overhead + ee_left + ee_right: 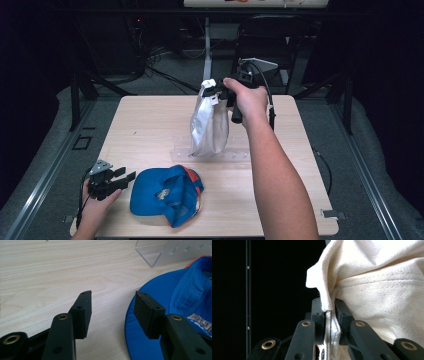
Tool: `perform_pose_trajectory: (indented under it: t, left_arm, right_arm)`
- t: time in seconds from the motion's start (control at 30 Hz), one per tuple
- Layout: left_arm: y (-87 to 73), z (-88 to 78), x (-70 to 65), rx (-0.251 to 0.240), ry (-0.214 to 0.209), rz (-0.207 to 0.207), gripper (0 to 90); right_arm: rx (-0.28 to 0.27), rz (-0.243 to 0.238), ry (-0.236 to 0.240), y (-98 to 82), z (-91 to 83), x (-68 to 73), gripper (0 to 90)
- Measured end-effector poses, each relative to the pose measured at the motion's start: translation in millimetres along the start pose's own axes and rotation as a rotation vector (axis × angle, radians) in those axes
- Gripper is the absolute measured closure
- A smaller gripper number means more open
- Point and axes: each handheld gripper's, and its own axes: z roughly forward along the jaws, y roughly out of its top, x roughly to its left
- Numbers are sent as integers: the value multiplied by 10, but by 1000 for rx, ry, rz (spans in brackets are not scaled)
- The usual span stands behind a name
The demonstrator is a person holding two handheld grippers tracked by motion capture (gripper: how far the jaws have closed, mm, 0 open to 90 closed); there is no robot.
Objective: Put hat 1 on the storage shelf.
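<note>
The right gripper [218,93] was clamped on the top edge of the silver bag [209,125], held upright over the far middle of the table [150,125] — the right gripper view showed a cream lining [382,290] pinched too. The left gripper [112,312] stood spread and empty, one jaw over the blue cap [167,195].

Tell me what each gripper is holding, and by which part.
Right gripper: shut on the cream bag, pinched at its top edge. Left gripper: open, holding nothing, beside the blue cap.
</note>
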Motion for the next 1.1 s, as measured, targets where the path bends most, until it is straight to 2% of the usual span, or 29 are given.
perform_pose_trajectory:
  t: [0.27, 0.57, 0.67, 0.7, 0.9, 1.1]
  left_arm:
    - [2, 2, -6, -2, 2, 6, 492]
    - [-1, 17, -12, -15, 2, 2, 492]
    - [1, 26, -12, -12, 3, 4, 492]
    - [7, 17, -11, 4, 3, 8, 492]
    - [1, 25, -13, -14, 2, 3, 490]
    - [14, -5, -39, -14, -1, 15, 490]
  right_arm:
    - [-14, 14, -8, 46, 129, -1, 800]
    - [-34, 17, -35, 64, 83, -27, 799]
    - [-32, 16, -42, 64, 70, -41, 798]
    - [-33, 14, -45, 63, 73, -41, 798]
    - [-31, 15, -40, 64, 133, -21, 797]
    - [-23, 2, -25, 48, 270, -3, 794]
